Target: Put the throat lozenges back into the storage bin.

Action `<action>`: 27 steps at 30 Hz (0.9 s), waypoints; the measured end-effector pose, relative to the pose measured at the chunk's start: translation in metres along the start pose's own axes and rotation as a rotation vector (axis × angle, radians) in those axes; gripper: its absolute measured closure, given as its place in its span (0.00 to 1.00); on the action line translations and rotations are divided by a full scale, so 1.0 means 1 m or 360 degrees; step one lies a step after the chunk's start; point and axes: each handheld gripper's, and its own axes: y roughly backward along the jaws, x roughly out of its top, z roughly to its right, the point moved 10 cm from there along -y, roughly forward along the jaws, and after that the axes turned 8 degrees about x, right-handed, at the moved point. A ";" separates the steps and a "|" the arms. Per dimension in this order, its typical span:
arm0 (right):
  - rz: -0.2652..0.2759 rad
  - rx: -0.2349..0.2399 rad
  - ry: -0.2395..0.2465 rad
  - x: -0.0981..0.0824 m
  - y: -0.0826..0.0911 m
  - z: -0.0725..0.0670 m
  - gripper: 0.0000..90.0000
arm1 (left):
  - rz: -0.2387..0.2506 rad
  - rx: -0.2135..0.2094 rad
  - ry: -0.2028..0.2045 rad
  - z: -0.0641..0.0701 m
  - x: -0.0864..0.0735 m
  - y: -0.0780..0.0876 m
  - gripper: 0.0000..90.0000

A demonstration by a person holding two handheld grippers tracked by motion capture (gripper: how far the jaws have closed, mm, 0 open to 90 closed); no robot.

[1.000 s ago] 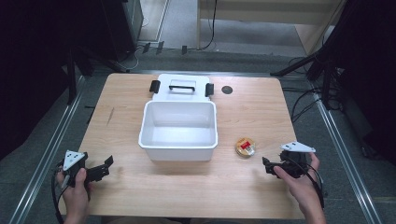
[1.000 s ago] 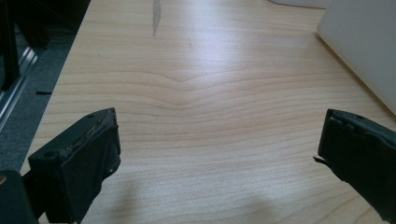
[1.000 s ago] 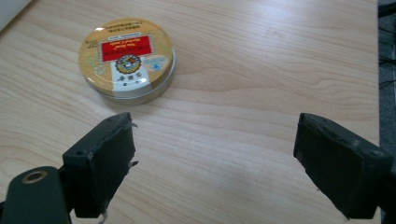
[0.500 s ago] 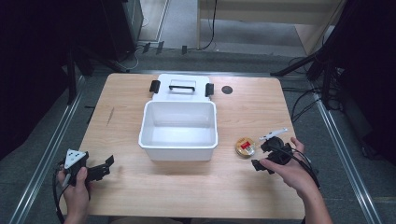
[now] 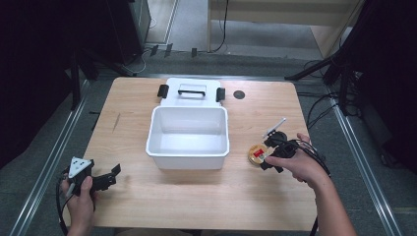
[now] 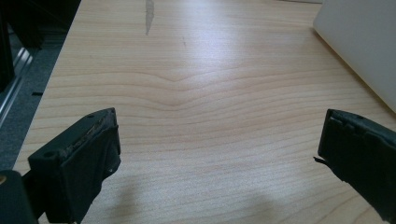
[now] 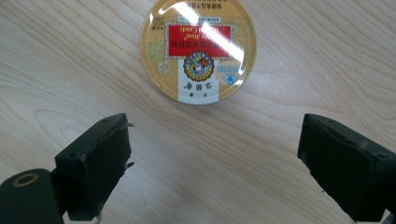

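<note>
Just ahead of my right gripper (image 7: 212,158) lies the round gold tin with a red and white label (image 7: 198,51), flat on the pale wooden table (image 5: 206,196), just beside the right wall of the open white plastic bin (image 5: 188,135). My right jaws stand wide apart and hold nothing; the tin sits beyond their tips, not yet between them. A second ago this hand was out near the table's right edge, well apart from the tin; it has since swung in toward it and now hovers just short of it, so I judge a pick-up is being lined up, with the bin a likely destination. Behind the bin rests its white lid with a black handle (image 5: 191,91). My left gripper (image 5: 101,179) has stayed near the front left corner, jaws spread wide over bare wood, empty.
</note>
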 end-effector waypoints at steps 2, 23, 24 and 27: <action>-0.0019 0.0010 -0.0008 0.003 0.001 0.000 0.11 | 0.0002 -0.0001 0.0001 0.000 0.000 0.000 0.00; -0.0165 0.0019 -0.0086 0.034 -0.023 -0.008 0.14 | -0.0011 -0.0007 0.0006 -0.001 0.000 0.000 0.00; -0.0168 0.0028 -0.0094 0.035 -0.023 -0.009 0.15 | -0.0013 -0.0007 0.0004 -0.001 0.000 -0.001 0.00; -0.0174 0.0035 -0.0117 0.038 -0.025 -0.008 0.15 | -0.0013 -0.0007 0.0003 -0.001 0.000 -0.001 0.00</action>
